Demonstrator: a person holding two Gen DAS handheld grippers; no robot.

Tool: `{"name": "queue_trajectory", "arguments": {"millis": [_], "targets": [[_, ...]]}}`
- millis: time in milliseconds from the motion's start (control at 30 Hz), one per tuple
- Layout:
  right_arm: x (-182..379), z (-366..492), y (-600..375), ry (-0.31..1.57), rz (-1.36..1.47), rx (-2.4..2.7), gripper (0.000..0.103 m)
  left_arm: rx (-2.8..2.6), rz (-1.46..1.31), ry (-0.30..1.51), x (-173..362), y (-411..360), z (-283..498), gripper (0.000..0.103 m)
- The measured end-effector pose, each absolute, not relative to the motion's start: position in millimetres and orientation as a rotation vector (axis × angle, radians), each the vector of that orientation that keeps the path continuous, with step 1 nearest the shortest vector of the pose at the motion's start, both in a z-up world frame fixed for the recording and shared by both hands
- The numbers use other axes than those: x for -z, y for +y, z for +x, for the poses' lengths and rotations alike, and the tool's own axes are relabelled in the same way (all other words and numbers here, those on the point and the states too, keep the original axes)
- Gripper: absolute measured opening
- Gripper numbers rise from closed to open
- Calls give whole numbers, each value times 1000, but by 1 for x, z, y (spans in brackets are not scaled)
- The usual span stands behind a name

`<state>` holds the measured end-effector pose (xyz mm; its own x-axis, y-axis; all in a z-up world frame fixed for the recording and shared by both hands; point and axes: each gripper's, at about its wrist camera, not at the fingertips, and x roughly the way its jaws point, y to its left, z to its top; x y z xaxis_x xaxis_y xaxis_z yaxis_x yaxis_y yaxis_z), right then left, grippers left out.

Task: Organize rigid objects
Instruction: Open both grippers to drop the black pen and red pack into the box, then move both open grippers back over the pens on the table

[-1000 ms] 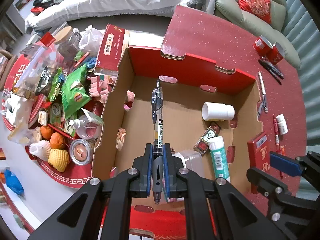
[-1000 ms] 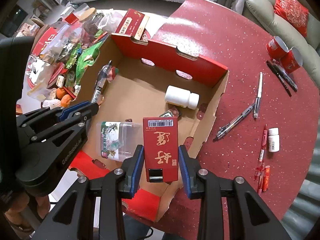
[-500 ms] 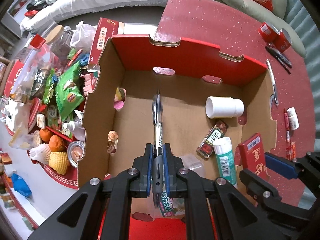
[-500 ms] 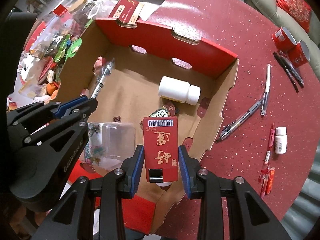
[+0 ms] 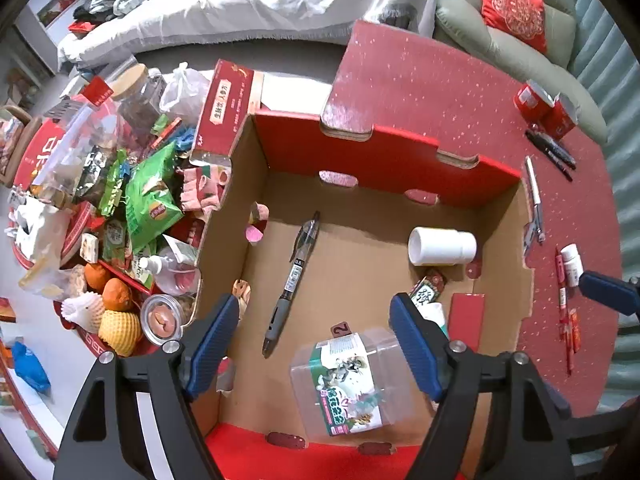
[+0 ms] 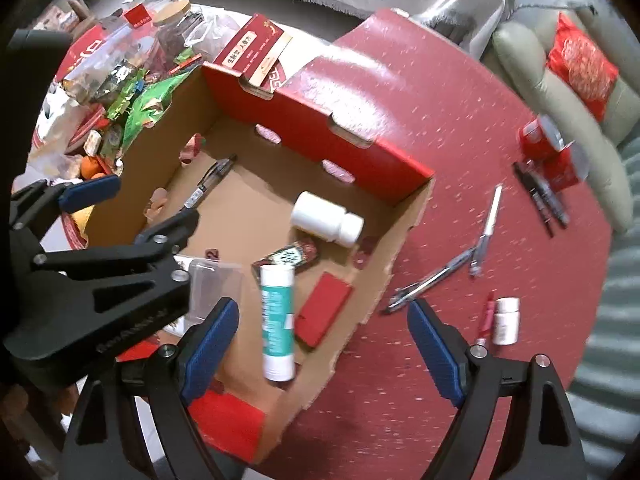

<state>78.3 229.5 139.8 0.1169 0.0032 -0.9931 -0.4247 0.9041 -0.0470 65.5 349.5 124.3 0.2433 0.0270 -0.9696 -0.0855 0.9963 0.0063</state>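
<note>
An open cardboard box (image 5: pixel 360 152) (image 6: pixel 316 116) with red walls stands on the red table. Inside lie a black pen (image 5: pixel 291 280) (image 6: pixel 204 186), a white bottle (image 5: pixel 442 246) (image 6: pixel 326 220), a small red box (image 5: pixel 466 316) (image 6: pixel 324 308), a teal tube (image 6: pixel 276 312), a clear plastic container (image 5: pixel 352 380) and a dark packet (image 6: pixel 288 258). My left gripper (image 5: pixel 316 348) is open and empty above the box's near side. My right gripper (image 6: pixel 322 348) is open and empty over the box's right corner.
Several pens (image 6: pixel 484 232), a small white bottle (image 6: pixel 506 320) and red cups (image 6: pixel 548 152) lie on the table right of the box. A heap of snacks, fruit and jars (image 5: pixel 120 208) crowds the left side. A sofa with a red cushion (image 5: pixel 512 12) is behind.
My left gripper opened and the pen now lies on the box floor. My right gripper opened and the small red box now lies inside the box. Both grippers drew back slightly.
</note>
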Motion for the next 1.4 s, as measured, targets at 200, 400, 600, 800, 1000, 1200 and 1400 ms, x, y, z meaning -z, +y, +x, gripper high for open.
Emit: {"name": "queue_trajectory", "arguments": {"millis": [200, 400, 600, 800, 1000, 1200, 1400], "targets": [[-155, 78, 215, 1404, -328, -310, 87, -74, -101, 1304, -139, 345, 58, 81], [-161, 72, 197, 1397, -308, -296, 87, -58, -69, 1291, -150, 326, 53, 81], [-165, 64, 164, 1400, -250, -276, 98, -48, -23, 1288, -159, 299, 48, 81], [-165, 57, 112, 1412, -169, -239, 103, -27, 42, 1292, -164, 258, 42, 81], [-158, 54, 63, 1433, -97, -207, 103, -9, 80, 1308, -165, 216, 40, 81], [-125, 37, -14, 1518, -1, -130, 103, 61, 89, 1373, -156, 166, 31, 82], [-82, -3, -99, 1655, 104, 33, 103, 120, 224, 1417, -120, 95, 33, 82]]}}
